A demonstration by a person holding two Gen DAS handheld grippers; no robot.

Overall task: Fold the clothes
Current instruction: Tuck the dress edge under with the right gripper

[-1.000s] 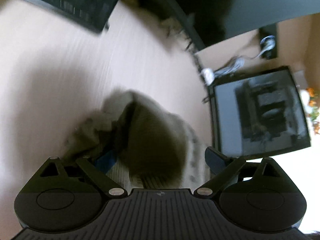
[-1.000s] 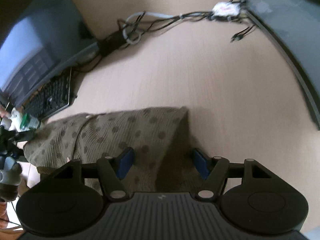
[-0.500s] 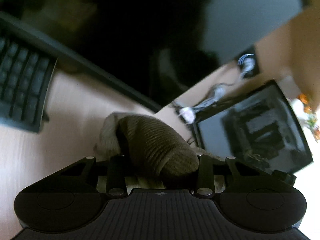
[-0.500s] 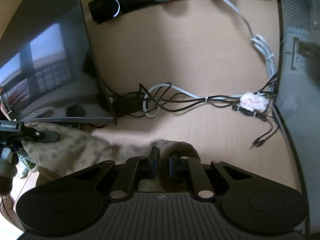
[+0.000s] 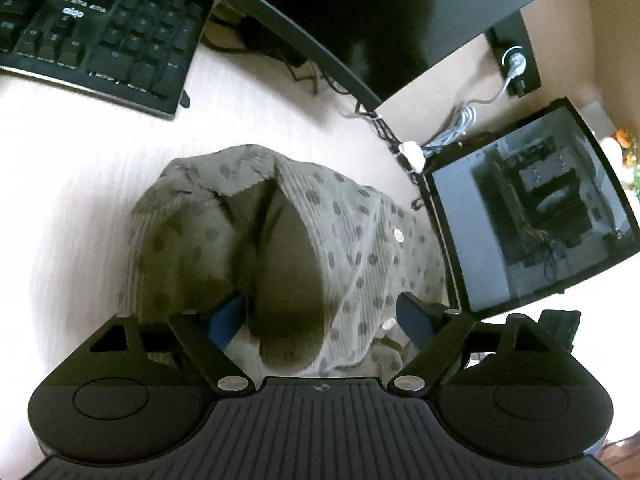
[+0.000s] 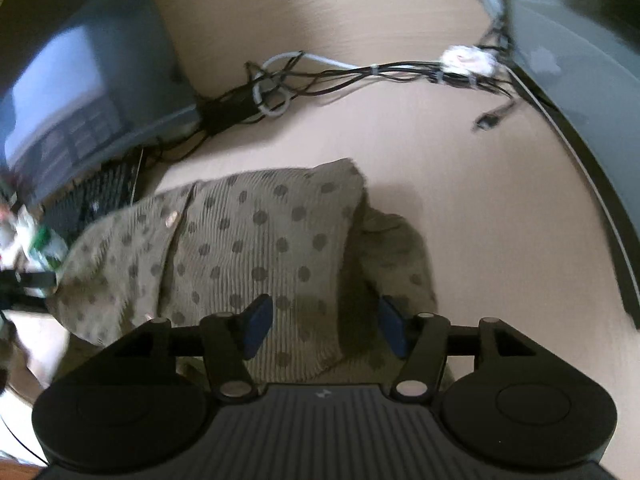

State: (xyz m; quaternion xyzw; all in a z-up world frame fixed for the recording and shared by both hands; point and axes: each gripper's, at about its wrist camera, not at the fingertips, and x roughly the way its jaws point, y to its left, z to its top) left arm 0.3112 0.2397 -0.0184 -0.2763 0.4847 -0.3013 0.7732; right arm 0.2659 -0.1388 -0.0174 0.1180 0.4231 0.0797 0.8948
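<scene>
An olive ribbed garment with dark dots and small buttons (image 5: 352,240) lies bunched on the pale wooden desk (image 5: 80,184). My left gripper (image 5: 320,316) is open, its fingers on either side of a raised fold of the cloth. In the right wrist view the same garment (image 6: 240,248) lies flatter, with a folded edge at its right. My right gripper (image 6: 324,324) is open just above the cloth, fingers astride that edge.
A black keyboard (image 5: 96,32) lies at the far left. A curved monitor base (image 5: 320,56) and a tangle of cables (image 6: 360,76) run behind the garment. A glass-sided computer case (image 5: 532,216) stands at the right. A monitor (image 6: 72,80) stands left of my right gripper.
Half a second ago both grippers were shut on the garment and lifted. Now both are open and the garment lies on the desk.
</scene>
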